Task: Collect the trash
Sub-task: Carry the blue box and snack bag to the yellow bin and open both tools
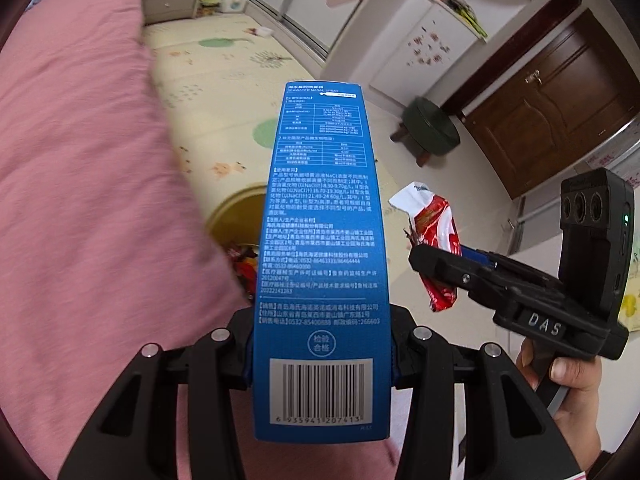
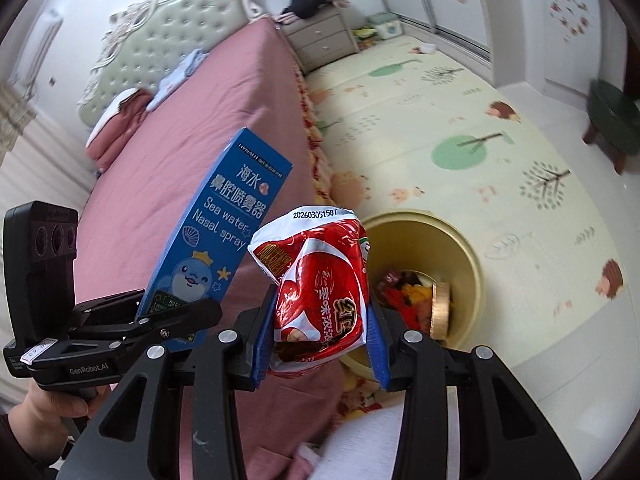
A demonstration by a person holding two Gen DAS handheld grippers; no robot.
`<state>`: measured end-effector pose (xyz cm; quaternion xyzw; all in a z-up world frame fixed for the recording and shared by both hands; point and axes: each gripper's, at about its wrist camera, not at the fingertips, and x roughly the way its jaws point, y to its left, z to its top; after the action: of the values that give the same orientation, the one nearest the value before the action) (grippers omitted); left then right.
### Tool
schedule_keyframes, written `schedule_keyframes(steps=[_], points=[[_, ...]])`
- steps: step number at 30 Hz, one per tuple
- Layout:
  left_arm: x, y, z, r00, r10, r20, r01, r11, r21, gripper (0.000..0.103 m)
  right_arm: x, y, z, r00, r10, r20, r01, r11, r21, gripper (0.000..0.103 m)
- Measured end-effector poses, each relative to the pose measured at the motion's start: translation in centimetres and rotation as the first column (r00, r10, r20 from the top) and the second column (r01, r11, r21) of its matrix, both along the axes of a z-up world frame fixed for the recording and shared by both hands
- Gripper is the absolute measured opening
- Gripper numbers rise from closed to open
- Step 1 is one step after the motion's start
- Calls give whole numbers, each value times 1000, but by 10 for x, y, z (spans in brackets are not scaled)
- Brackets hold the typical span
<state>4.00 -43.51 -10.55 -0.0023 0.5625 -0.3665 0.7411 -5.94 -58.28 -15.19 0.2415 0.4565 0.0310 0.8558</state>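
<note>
Two views, two held items.

Left wrist view: left gripper (image 1: 322,356), fingers closed against the sides of a blue nasal spray box (image 1: 320,248); box stands upright between them, barcode end nearest the camera, printed back panel facing it. Right gripper (image 1: 436,268) enters from the right, gripped by a hand (image 1: 568,380), its fingers clamped on a red-and-white snack wrapper (image 1: 434,236). Yellow trash bin (image 1: 236,216) on the floor beyond the box, beside the pink bed (image 1: 80,200), mostly hidden; coloured scraps show inside. Patterned play mat (image 1: 216,80) covers the floor; green stool (image 1: 430,128) near a brown door (image 1: 560,112).

Right wrist view: right gripper (image 2: 320,344), blue-padded fingers pressed on the crumpled snack wrapper (image 2: 320,280), held above the bed edge, just beside the bin's opening. Trash bin (image 2: 472,256) open, standing on the play mat (image 2: 440,128) against the bed (image 2: 180,152), holding mixed wrappers and a round gold lid. Left gripper (image 2: 176,312) at left, closed on the lower end of the tilted nasal spray box (image 2: 216,232). Bedside drawers (image 2: 324,40) at the far end.
</note>
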Motion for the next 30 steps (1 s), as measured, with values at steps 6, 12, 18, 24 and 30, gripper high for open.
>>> schedule_keyframes(steps=[6,12,18,24,30], points=[[8,-31,-17,998,-38,-40,39,999,24,46,-4,-18,-12,999,-34,-29,34,999,17,39],[15,-41,-31,996,-45,-72,48,998,44,46,0,-26,-18,998,-50,-40,51,999,10,40],[22,-56,-36,993,-79,-83,84,995,62,47,7,-35,-19,997,-68,-45,67,998,-18,50],[28,-53,-35,996,-54,-66,59,995,79,73,1,-51,-15,992,-123,-38,120,991,-53,59],[17,-45,-25,998,-64,20,61,991,118,78,-5,-44,-10,993,-114,-42,113,993,-23,59]])
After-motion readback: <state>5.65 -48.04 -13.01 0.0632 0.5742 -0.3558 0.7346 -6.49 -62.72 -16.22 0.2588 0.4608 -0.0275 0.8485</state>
